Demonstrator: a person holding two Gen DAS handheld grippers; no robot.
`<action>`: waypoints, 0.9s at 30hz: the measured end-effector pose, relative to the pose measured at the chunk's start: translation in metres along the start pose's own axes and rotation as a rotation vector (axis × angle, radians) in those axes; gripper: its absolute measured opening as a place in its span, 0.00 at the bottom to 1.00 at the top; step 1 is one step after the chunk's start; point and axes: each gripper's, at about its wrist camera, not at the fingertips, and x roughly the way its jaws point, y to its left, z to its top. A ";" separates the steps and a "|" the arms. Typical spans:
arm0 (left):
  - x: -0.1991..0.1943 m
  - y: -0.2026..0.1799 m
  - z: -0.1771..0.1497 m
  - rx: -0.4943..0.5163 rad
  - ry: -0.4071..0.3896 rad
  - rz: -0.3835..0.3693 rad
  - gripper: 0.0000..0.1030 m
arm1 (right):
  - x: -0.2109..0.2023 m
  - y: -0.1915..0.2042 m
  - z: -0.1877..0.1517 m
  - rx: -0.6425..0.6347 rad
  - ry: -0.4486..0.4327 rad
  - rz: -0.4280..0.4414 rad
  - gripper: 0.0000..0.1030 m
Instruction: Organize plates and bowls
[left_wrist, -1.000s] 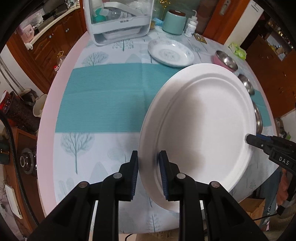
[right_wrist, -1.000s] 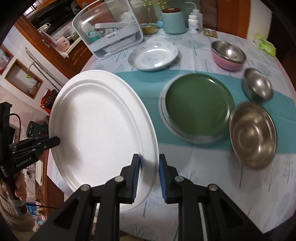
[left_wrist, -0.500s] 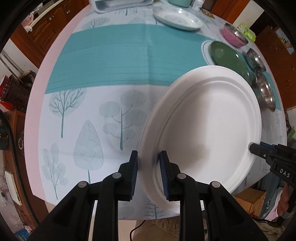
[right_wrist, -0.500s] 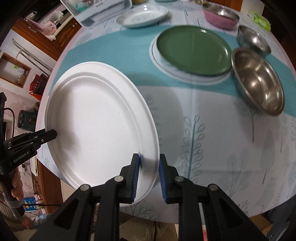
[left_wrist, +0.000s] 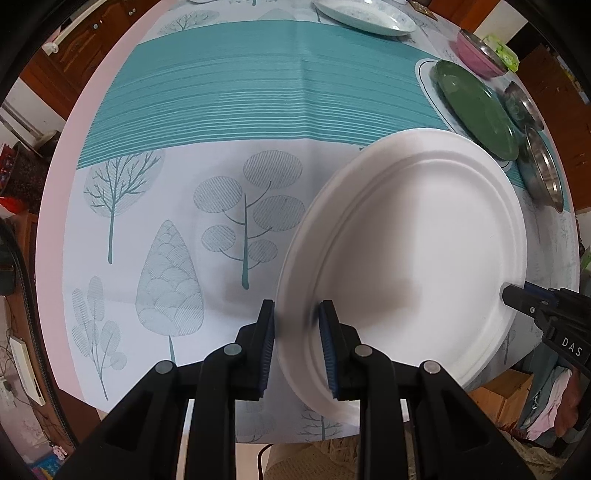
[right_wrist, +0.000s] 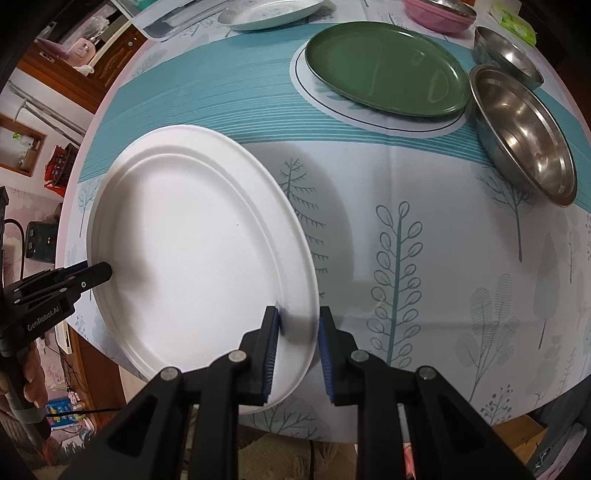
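Observation:
A large white oval plate (left_wrist: 417, 251) is held low over the near edge of the table, between both grippers. My left gripper (left_wrist: 297, 332) is shut on its left rim. My right gripper (right_wrist: 297, 332) is shut on its right rim; the plate also shows in the right wrist view (right_wrist: 199, 251). Each gripper's tip shows in the other's view, the right one (left_wrist: 517, 297) and the left one (right_wrist: 94, 275). A green plate (right_wrist: 384, 66) lies on a white plate further back.
A large steel bowl (right_wrist: 521, 129), a smaller steel bowl (right_wrist: 506, 55) and a pink bowl (right_wrist: 439, 14) stand at the right. A pale patterned plate (right_wrist: 269, 13) lies at the back. The round table (left_wrist: 229, 206) has a tree-print cloth with a teal band.
Both grippers have carried the white plate back toward the near edge of the table and lower. The green plate and bowls now lie further ahead.

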 end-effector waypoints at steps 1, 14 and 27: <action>0.002 0.000 0.001 0.002 0.005 -0.001 0.22 | 0.001 0.000 0.001 0.004 0.001 -0.001 0.22; 0.011 -0.006 0.005 0.035 0.012 0.029 0.22 | 0.010 0.003 0.002 0.034 0.001 -0.023 0.29; -0.006 -0.005 0.011 0.015 -0.042 0.035 0.59 | 0.004 -0.002 0.004 0.062 -0.030 -0.005 0.47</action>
